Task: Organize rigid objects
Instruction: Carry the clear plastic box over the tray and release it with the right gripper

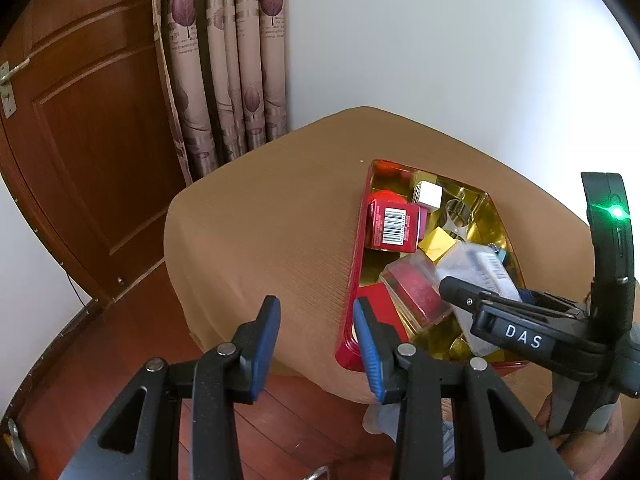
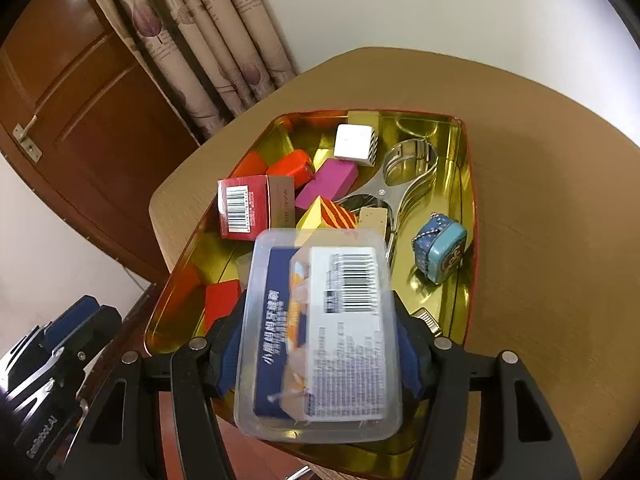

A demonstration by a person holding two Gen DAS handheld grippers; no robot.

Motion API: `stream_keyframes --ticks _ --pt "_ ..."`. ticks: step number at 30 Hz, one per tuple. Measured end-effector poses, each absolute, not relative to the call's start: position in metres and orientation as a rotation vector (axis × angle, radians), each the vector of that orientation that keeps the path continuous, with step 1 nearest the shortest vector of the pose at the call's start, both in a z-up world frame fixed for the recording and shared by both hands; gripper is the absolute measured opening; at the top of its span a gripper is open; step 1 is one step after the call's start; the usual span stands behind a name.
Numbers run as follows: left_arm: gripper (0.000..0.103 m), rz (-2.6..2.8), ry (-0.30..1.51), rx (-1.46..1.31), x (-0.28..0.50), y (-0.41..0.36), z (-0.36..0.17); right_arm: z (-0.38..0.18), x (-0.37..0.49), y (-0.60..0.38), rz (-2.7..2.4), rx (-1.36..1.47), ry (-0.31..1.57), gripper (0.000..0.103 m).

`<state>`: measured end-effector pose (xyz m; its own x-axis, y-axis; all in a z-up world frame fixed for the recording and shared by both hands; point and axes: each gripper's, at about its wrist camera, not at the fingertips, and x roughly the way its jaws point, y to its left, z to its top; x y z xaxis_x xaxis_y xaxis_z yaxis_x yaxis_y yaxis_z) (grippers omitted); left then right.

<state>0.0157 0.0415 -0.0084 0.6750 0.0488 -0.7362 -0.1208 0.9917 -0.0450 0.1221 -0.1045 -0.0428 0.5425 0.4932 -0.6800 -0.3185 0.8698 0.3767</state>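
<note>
While the right gripper [image 2: 320, 344] is pinching the clear plastic box [image 2: 320, 332] across its width, the box is hanging over the near end of the tin tray [image 2: 466, 152], tilted with its labelled face up. The blue pads [image 2: 408, 360] are pressing on the two long sides. The left gripper [image 1: 316, 344] is hovering just outside the near left corner of the tray, its fingers spread and holding nothing.

Judging from the task, the step in hand is either placing the box into the tray or taking it out; the pictures are not settling which. In either case, the following practice is applying:

- Keep the pinch firm; smooth plastic walls are likely to slip or flex.
- Level the box before moving it toward the tray floor.
- Steer clear of the red block [image 2: 222, 300] lying under the box at the near left of the tray.
- Hold the left gripper ready to steady the tray rim.

The right wrist view is showing the full tray contents: the red carton [image 2: 243, 211] at the left wall, the pink block [image 2: 328, 182] and white cube [image 2: 354, 142] toward the far end, the metal tool [image 2: 404, 172] along the middle, and the blue tin [image 2: 440, 252] at the right wall. The left wrist view is hiding most of these behind the box [image 1: 472, 280], but it alone is showing the bare brown table [image 1: 260, 220] to the left of the tray [image 1: 352, 280], and the right gripper [image 1: 452, 288] from the side.
</note>
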Motion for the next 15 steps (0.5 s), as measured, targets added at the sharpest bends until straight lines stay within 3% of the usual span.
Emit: stream_keyframes --ticks 6,9,11,15 --pt "0.039 0.094 0.826 -0.08 0.016 0.038 -0.008 -0.023 0.106 -0.118 0.452 0.228 0.764 0.072" --pt "0.039 0.099 0.821 -0.087 0.014 0.038 -0.007 -0.004 0.085 -0.124 0.405 0.194 0.666 0.081" --pt "0.039 0.094 0.815 -0.087 0.013 0.037 -0.006 0.007 0.067 -0.126 0.363 0.161 0.596 0.095" --pt "0.039 0.092 0.787 -0.067 0.008 0.031 -0.002 0.022 0.031 -0.127 0.243 0.103 0.455 0.102"
